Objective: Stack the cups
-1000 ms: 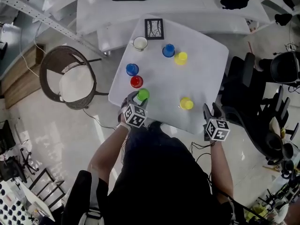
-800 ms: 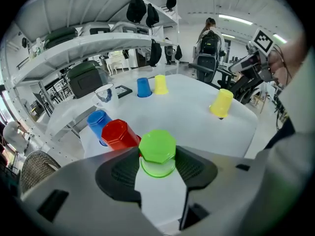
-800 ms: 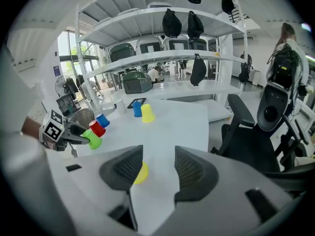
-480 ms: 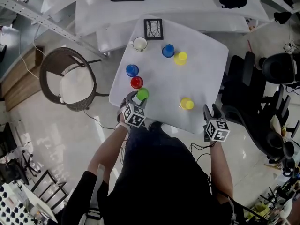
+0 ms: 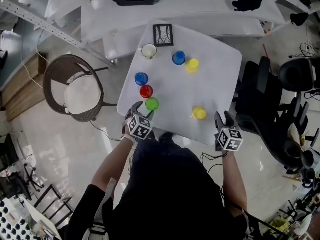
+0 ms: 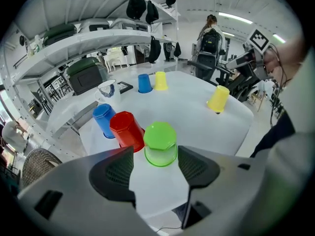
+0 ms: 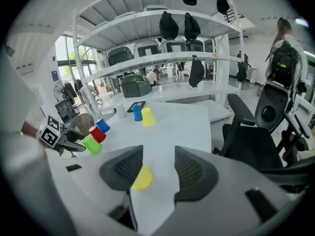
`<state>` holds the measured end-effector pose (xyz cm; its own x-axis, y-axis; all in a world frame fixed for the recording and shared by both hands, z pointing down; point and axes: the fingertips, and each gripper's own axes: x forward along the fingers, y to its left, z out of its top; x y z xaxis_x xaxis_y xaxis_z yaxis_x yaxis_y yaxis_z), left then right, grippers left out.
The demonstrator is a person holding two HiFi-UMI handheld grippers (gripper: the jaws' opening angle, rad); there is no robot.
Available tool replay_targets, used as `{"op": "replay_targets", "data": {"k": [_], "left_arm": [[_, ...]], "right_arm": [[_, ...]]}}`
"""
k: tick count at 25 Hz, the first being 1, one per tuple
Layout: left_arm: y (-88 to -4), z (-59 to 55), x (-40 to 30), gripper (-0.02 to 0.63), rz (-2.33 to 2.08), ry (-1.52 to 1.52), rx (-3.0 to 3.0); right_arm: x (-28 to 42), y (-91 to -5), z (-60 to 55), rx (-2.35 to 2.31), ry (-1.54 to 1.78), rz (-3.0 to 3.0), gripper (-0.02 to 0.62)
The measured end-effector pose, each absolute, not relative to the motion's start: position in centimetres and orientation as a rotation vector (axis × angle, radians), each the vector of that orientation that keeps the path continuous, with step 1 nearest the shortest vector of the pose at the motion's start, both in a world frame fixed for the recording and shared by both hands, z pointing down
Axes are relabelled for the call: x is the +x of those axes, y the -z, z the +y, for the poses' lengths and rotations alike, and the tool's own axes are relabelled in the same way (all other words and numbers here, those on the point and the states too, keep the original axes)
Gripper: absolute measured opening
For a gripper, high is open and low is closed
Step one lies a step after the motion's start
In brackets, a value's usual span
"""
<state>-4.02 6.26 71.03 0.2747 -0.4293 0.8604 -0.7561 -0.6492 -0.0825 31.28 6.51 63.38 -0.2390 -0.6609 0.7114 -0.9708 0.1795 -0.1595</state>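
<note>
Table white. Green cup bright lime. Just beyond green cup: red cup, then blue cup. Far beyond it: white mug, second blue cup, yellow cup, black-framed card. Right of it: another yellow cup.

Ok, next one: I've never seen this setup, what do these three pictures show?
No robot: a person holds a two-jaw gripper in each hand. The head view looks down from the person's head; the two gripper views come from cameras riding on each gripper, looking along its jaws. On the white table stand upside-down cups: a green cup, a red cup and a near blue cup at the left, a far blue cup beside a far yellow cup, and a near yellow cup at the right, plus a white mug and a black frame. The left gripper has its jaws opening; the green cup stands just beyond their tips, untouched. The right gripper is open and empty, the near yellow cup ahead of it.
</note>
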Motion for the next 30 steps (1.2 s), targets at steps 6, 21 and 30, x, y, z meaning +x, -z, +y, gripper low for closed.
{"op": "replay_targets", "data": {"k": [6, 21, 30], "left_arm": [[-67.7, 7.5, -6.1, 0.264, -1.095, -1.29, 2.243], [-63.9, 7.8, -9.2, 0.262, -1.301, -1.119, 2.108], [-64.1, 6.7, -10.2, 0.262, -1.28, -1.077, 2.126]], "right_arm": [[30.1, -62.8, 6.3, 1.539, -0.844, -2.016, 0.199], [25.0, -68.1, 8.9, 1.2, -0.772, -2.05, 0.266], [24.5, -71.2, 9.1, 1.159, -0.803, -1.937, 0.231]]}}
